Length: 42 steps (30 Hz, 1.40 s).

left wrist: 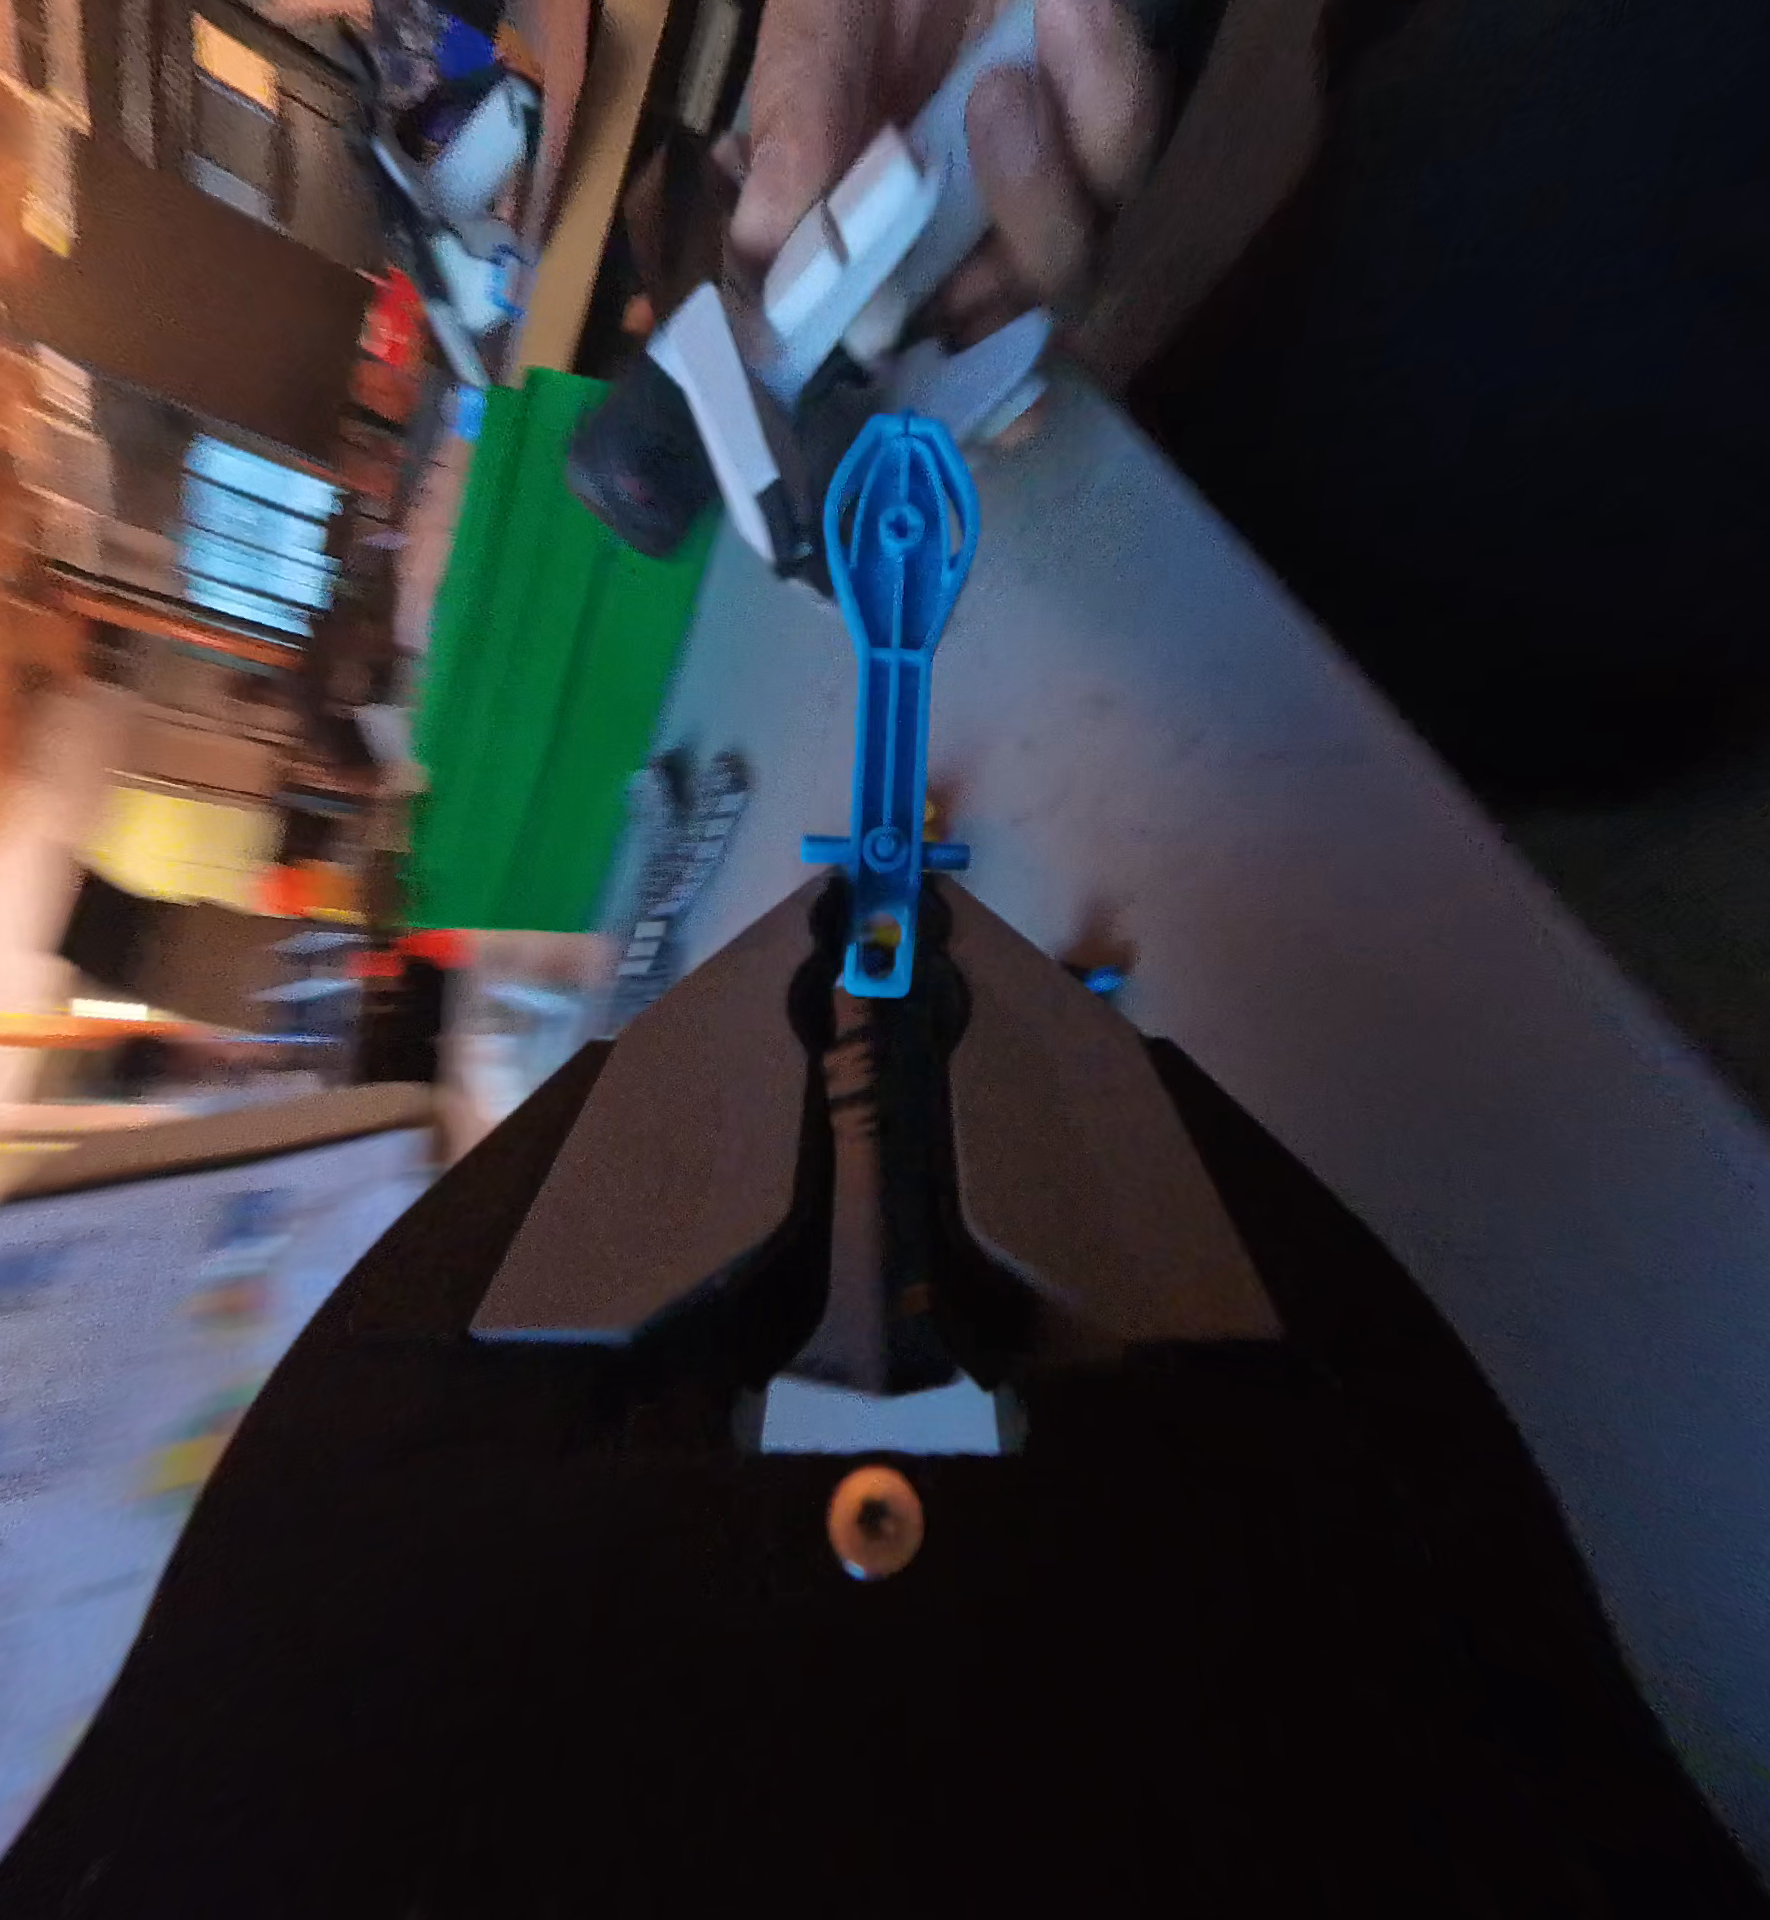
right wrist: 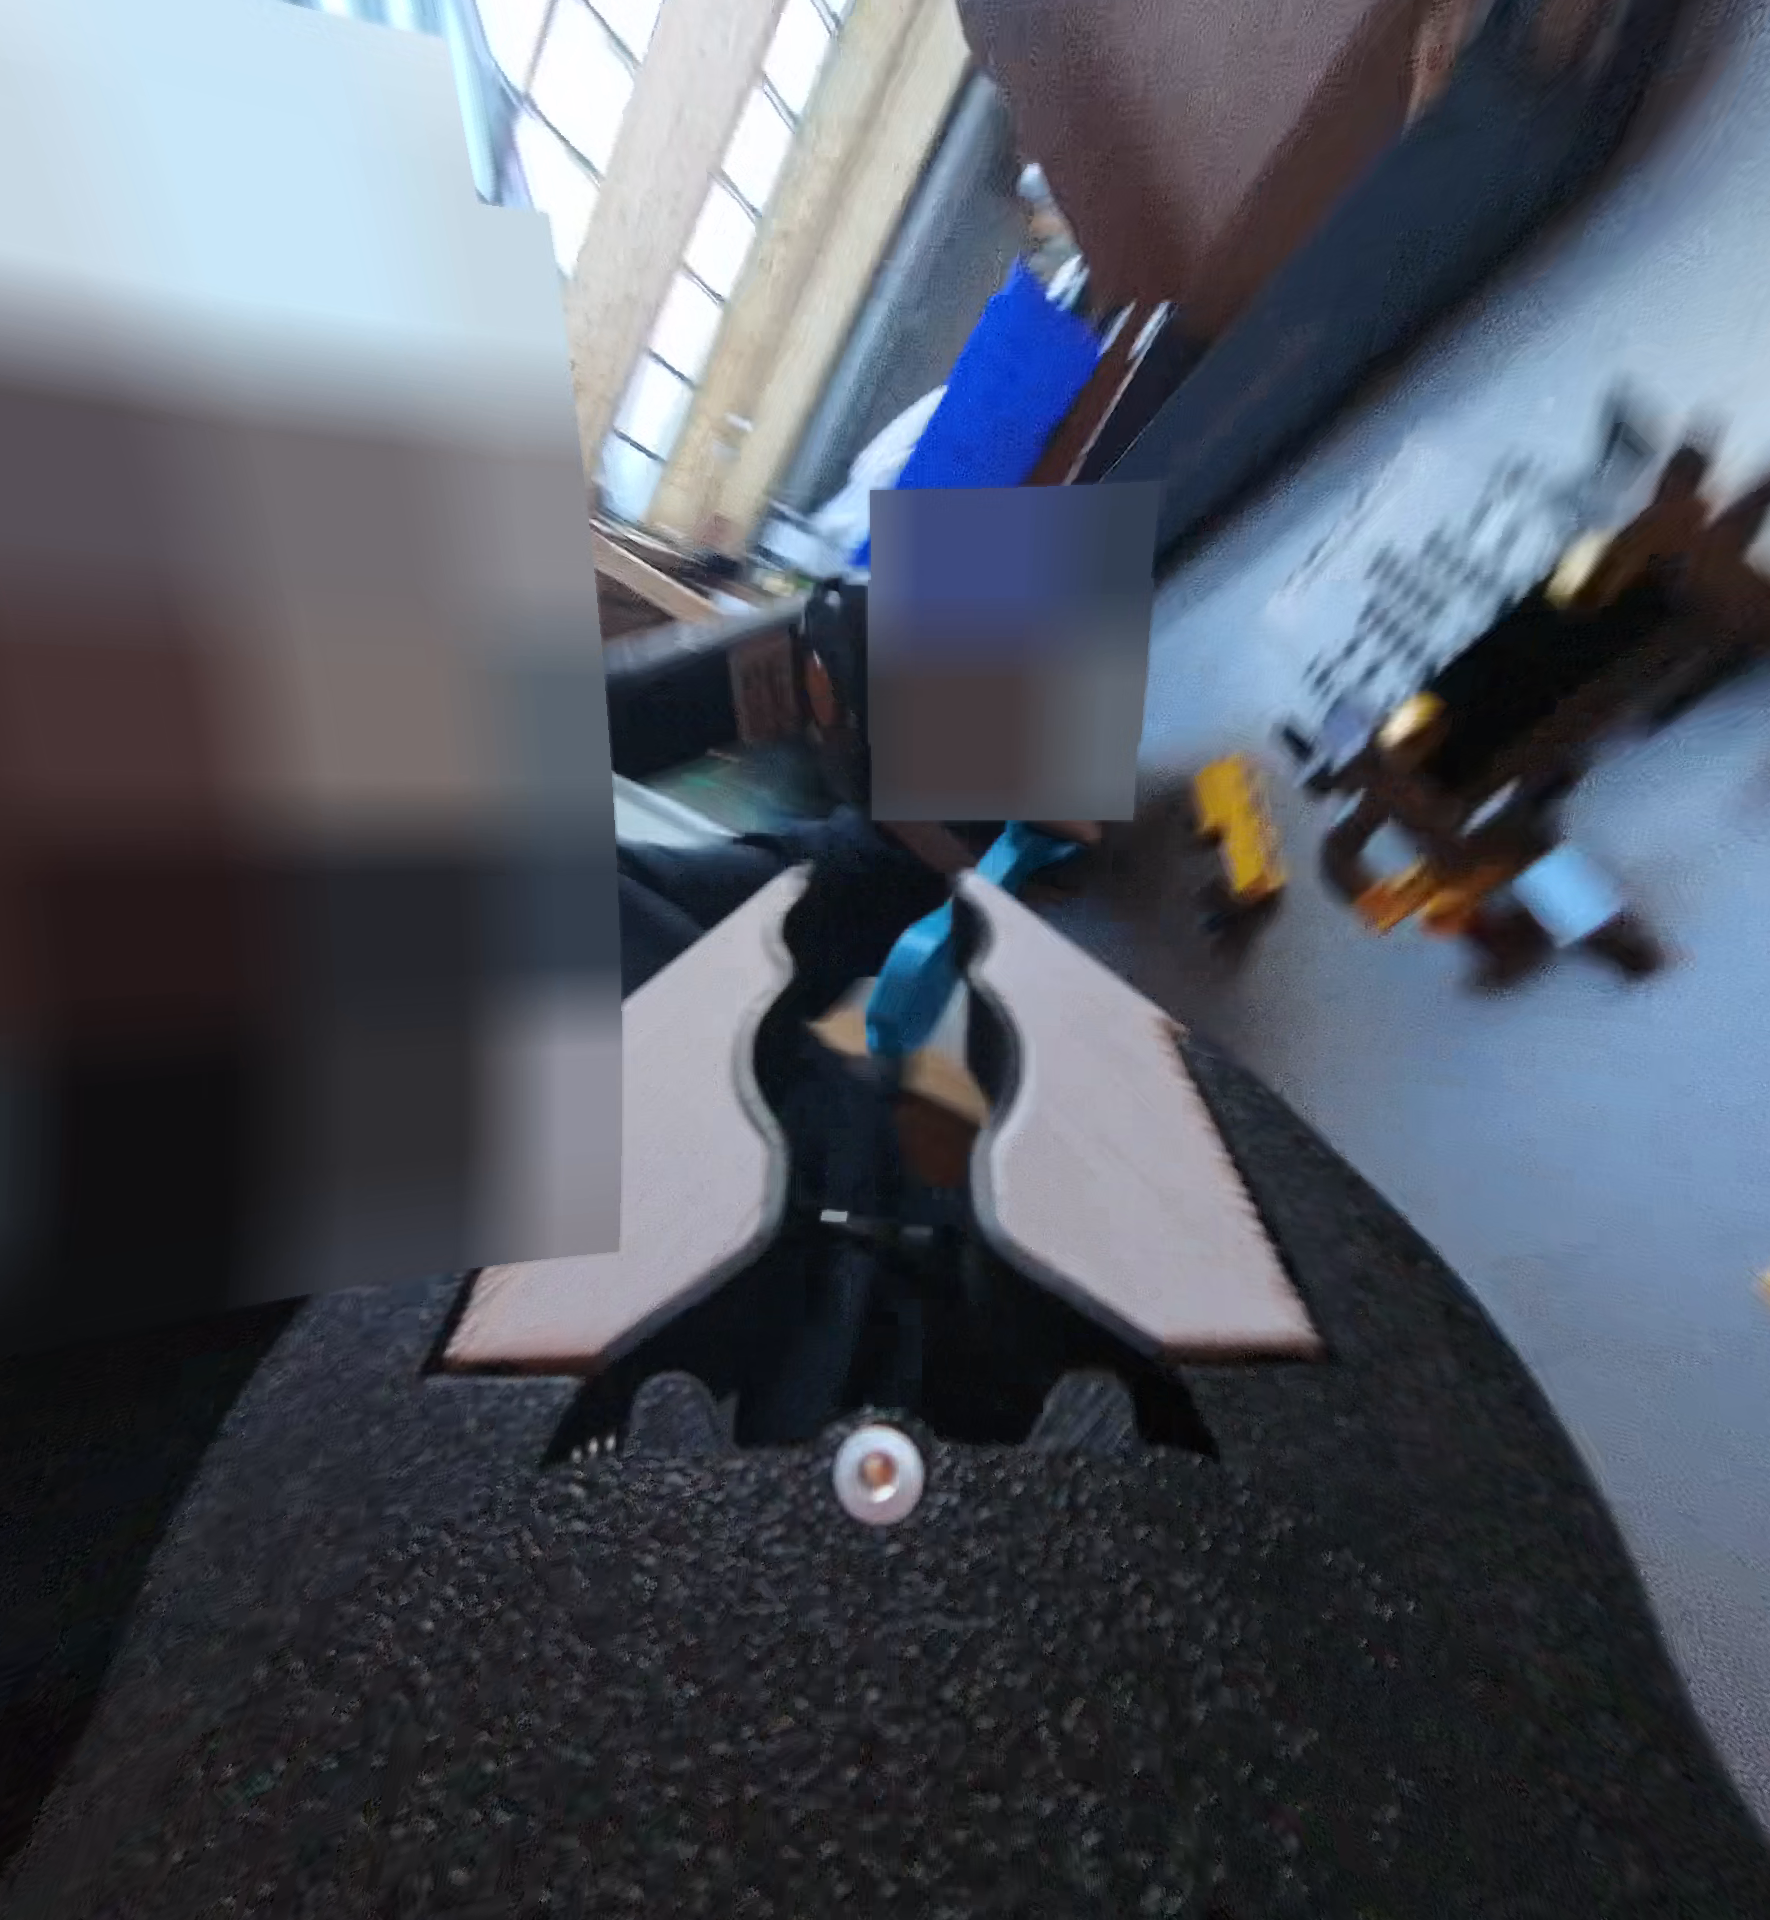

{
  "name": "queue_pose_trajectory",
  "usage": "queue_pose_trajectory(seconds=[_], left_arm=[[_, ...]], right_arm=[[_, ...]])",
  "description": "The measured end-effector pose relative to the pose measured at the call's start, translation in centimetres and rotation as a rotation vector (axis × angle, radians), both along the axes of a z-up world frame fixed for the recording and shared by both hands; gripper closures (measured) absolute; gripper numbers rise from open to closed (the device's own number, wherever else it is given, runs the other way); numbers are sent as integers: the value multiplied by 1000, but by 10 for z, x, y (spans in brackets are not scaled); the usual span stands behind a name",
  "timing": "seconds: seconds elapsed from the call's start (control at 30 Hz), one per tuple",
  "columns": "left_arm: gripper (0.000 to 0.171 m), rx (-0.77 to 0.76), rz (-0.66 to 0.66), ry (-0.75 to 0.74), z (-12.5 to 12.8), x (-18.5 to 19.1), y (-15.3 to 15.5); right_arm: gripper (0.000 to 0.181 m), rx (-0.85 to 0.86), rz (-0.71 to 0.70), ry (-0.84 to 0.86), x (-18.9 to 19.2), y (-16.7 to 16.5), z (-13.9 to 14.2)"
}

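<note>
While the blue plastic part (left wrist: 896, 665) is clamped by its lower end in the left gripper (left wrist: 886, 935) above the tabletop (left wrist: 1224, 831), the right gripper (right wrist: 886, 894) is seen parted, nothing grasped; a yellow block (right wrist: 1236, 826) lies nearby.

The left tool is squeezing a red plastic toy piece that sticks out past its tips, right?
Not quite: the piece is blue, not red. The left wrist view shows the left tool shut on a blue plastic toy piece that sticks out past its tips, above the pale table.
</note>
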<state>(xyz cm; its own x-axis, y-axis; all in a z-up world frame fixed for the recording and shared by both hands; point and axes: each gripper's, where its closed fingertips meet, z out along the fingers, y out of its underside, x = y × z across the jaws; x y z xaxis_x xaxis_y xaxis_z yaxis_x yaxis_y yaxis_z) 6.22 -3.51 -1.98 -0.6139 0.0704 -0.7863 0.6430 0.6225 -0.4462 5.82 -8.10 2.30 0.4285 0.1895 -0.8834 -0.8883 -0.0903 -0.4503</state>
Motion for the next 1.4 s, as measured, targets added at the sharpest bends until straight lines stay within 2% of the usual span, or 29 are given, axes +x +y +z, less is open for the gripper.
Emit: queue_pose_trajectory(seconds=[0.03, 0.1, 0.17, 0.27, 0.37, 0.4, 0.47, 0.6, 0.73, 0.97, 1.0, 1.13, 1.2, 1.3, 1.4], left_arm=[[161, -40, -14, 208, -5, -5, -2], [161, -132, -4, 566, -5, -7, -4], [161, -188, -33, 840, -2, -10, -2], [161, -226, -103, 1132, 3, -21, 0], [161, -178, -120, 1197, -5, -27, 2], [162, -161, -104, 1183, -9, -26, 1], [162, -102, -79, 1143, -20, -26, 2], [161, -49, -49, 1036, -29, -26, 0], [161, -40, -37, 966, -30, -25, -2], [161, -89, 0, 995, -27, -17, 0], [161, -94, 11, 985, -26, -14, 2], [138, -64, 123, 887, -26, 6, 23], [129, -27, 147, 912, -30, 6, 30], [129, 37, 207, 927, -45, 9, 36], [140, 97, 236, 893, -55, 11, 38]], right_arm=[[141, -56, -44, -167, 4, -3, 4], [111, -200, -63, -534, -2, -2, 5], [97, -300, -35, -839, -13, 7, 4], [114, -426, -68, -1203, -14, 23, -5], [120, -509, -4, -1332, -17, 37, -25], [126, -523, 21, -1338, -19, 40, -31], [154, -553, 100, -1322, -24, 43, -45], [158, -637, 140, -1276, -19, 45, -62], [168, -627, 122, -1203, -17, 50, -65], [171, -548, -4, -1121, -6, 53, -52], [171, -566, -9, -1092, -5, 51, -54], [172, -654, -75, -958, 8, 37, -61], [172, -645, -105, -846, 11, 33, -58], [172, -623, -134, -651, 14, 29, -59], [172, -570, -153, -455, 12, 29, -63]])
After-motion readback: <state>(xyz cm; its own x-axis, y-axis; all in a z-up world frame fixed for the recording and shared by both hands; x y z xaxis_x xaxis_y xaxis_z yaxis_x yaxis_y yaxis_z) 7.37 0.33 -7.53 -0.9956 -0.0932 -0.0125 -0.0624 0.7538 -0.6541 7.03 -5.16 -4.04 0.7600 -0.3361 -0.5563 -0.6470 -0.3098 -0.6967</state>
